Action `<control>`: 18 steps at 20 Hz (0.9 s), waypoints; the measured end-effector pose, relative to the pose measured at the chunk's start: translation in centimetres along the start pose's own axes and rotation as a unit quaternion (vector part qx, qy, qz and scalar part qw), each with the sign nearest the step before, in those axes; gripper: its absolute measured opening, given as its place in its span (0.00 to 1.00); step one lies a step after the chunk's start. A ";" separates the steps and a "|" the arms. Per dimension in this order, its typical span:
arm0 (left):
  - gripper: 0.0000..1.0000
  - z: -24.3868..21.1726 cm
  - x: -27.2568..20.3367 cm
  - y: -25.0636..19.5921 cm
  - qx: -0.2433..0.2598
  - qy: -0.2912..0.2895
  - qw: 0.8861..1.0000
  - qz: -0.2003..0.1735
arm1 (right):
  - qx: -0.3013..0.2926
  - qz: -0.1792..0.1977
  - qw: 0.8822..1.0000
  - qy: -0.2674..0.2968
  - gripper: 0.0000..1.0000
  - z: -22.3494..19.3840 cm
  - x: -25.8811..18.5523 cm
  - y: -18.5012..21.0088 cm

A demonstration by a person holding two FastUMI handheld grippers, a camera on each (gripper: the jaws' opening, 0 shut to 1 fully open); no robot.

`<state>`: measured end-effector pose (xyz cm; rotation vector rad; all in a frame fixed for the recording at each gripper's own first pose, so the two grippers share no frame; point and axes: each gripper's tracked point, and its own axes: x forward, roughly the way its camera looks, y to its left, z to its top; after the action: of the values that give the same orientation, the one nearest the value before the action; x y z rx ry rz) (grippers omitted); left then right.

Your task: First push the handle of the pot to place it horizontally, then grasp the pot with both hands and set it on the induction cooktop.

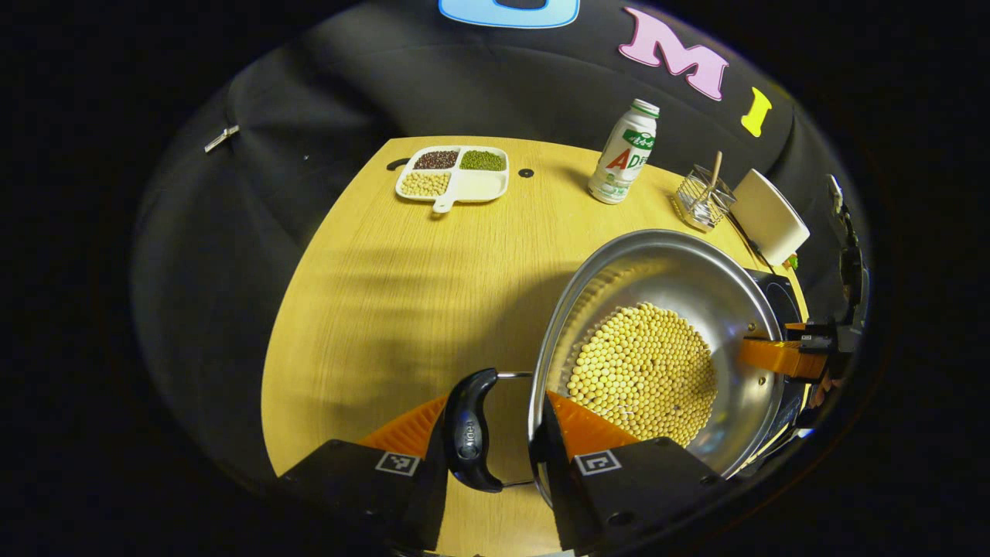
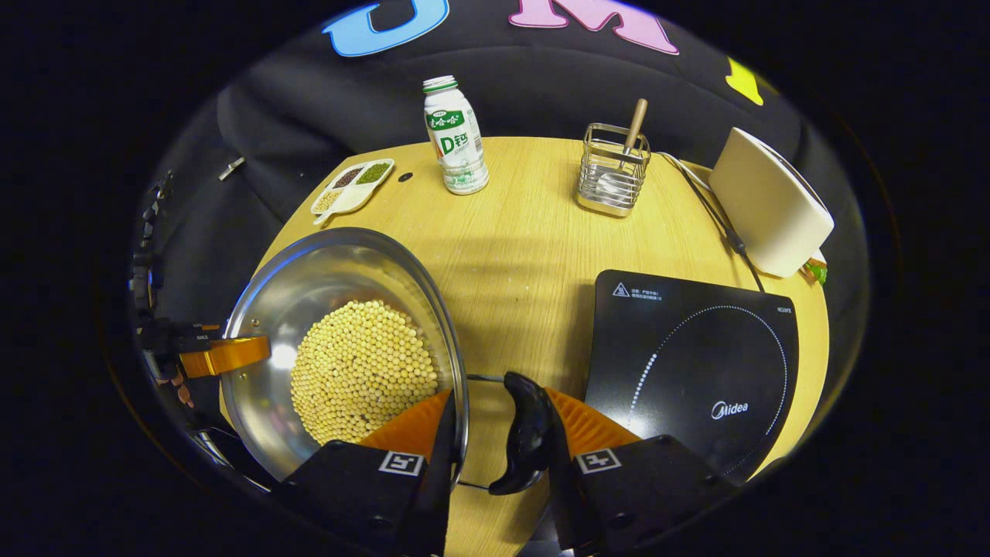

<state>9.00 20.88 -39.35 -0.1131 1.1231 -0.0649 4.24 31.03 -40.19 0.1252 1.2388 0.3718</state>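
Booth kitchen: cooktop [image 2: 692, 371], wood table [image 2: 526, 232].

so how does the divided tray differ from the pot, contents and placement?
The divided tray is white, flat, rectangular and lies far back on the table, holding several bean kinds apart. The pot is round, deep steel, near, holding only yellow beans, with the left gripper and right gripper at its handles. Both hold beans.

Pot [image 2: 340, 348] lies left of cooktop [image 2: 696, 363]; bottle [image 2: 455, 135] stands behind them.
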 end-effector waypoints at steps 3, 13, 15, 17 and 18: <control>0.58 0.5 -2.0 -1.6 0.005 0.001 1.000 0.002 | 0.003 0.001 1.000 -0.002 0.56 0.5 -2.4 -1.2; 0.58 1.9 -5.7 -11.1 0.032 -0.005 0.999 -0.009 | 0.029 -0.003 1.000 -0.011 0.52 0.3 -8.7 -9.8; 0.58 2.2 -5.9 -13.5 0.036 -0.007 0.999 -0.012 | 0.028 -0.004 1.000 -0.013 0.56 0.2 -9.4 -12.0; 0.58 2.4 -5.6 -16.0 0.035 -0.006 0.999 -0.017 | 0.030 -0.007 0.999 -0.011 0.56 0.1 -10.0 -14.4; 0.58 2.4 -5.3 -17.2 0.034 -0.004 0.999 -0.020 | 0.031 -0.011 0.999 -0.011 0.52 0.1 -10.2 -15.7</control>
<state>8.96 4.48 -31.46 -0.0747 1.1088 -0.1389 4.84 12.92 -35.61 0.1692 1.2287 0.3126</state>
